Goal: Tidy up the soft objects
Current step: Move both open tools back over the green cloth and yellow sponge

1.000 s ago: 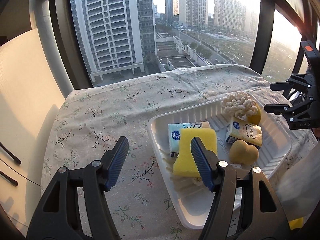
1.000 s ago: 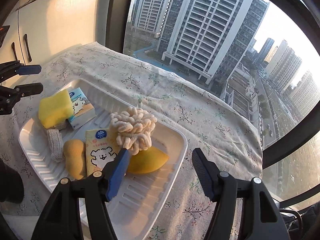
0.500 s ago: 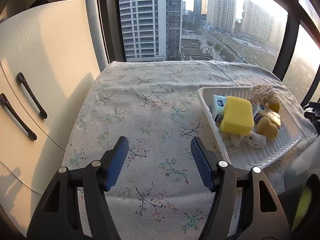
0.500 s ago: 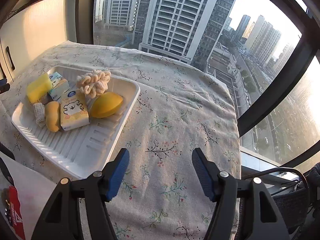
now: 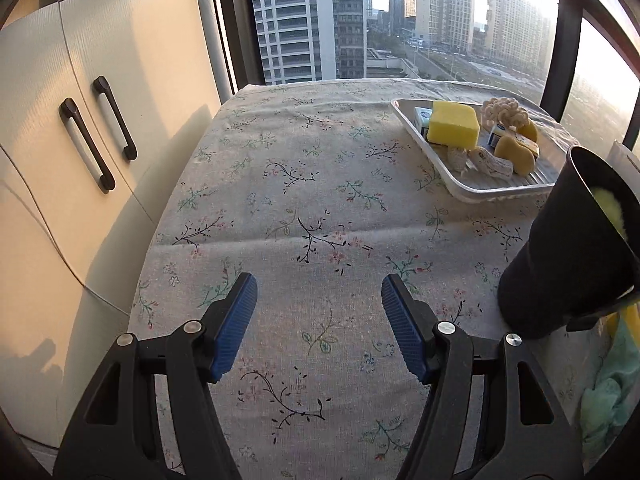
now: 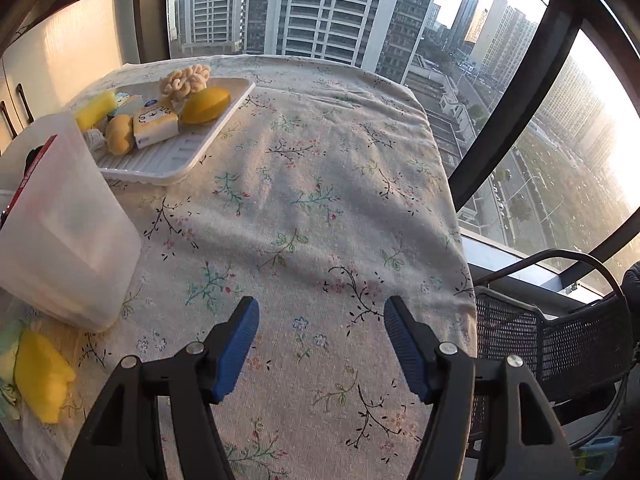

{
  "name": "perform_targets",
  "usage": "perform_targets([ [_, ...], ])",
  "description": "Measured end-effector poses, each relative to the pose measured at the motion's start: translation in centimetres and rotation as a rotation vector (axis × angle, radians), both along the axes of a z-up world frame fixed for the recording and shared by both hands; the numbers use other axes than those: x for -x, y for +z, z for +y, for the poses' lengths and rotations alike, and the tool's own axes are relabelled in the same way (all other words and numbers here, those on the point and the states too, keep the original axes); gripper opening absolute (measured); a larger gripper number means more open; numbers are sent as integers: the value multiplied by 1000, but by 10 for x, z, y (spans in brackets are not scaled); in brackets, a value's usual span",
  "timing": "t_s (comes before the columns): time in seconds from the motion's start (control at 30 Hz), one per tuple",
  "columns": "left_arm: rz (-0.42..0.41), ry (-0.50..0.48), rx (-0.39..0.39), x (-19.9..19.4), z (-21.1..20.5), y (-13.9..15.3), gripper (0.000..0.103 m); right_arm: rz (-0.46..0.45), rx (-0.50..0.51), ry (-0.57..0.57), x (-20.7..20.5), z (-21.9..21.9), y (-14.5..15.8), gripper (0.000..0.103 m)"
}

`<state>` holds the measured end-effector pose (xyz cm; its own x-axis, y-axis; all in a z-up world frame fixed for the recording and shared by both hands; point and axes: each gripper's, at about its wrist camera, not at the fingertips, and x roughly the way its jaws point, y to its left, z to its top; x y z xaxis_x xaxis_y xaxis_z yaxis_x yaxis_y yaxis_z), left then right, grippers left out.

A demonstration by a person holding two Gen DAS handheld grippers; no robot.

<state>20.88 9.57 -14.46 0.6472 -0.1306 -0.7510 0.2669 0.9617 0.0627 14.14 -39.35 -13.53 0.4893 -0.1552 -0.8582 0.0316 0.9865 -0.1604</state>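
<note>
Floral-clothed surface (image 5: 304, 184): white tray (image 5: 472, 190) of soft objects lay far ahead-right of left gripper (image 5: 318, 322), ahead-left of right gripper (image 6: 320, 332); both jaws released, empty.

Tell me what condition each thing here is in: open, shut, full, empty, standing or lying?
Left gripper: open, holding nothing.
Right gripper: open, holding nothing.
White tray: flat on the cloth, loaded with soft items.
Yellow sponge: resting in the tray, atop other items.
Black cup: upright, something yellow-green inside.
Translucent container: standing on the cloth, contents unclear.
Cabinet doors: shut.
</note>
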Motion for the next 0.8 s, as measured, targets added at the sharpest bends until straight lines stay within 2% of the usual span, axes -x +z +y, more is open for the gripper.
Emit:
perform_targets([
  [0.2,7,-26,-38,46,1,-14,63,-6,-29,-2,53,10,-7,68],
  [0.37,52,-93,-54,86,-10,-25,63,-5,-52,8,88,27,-11,68],
  [0.43,46,-115,-62,103,-16,-24,63,-2,-68,9,100,35,-13,68],
  [0.57,59,-164,-39,133,-27,-20,63,7,-89,22,119,51,-15,68],
  [0.67,33,-177,-29,154,-35,-13,63,6,-95,38,133,69,-17,68],
  [0.8,38,-196,25,173,-42,-5,63,-8,-130,66,148,94,-16,68],
])
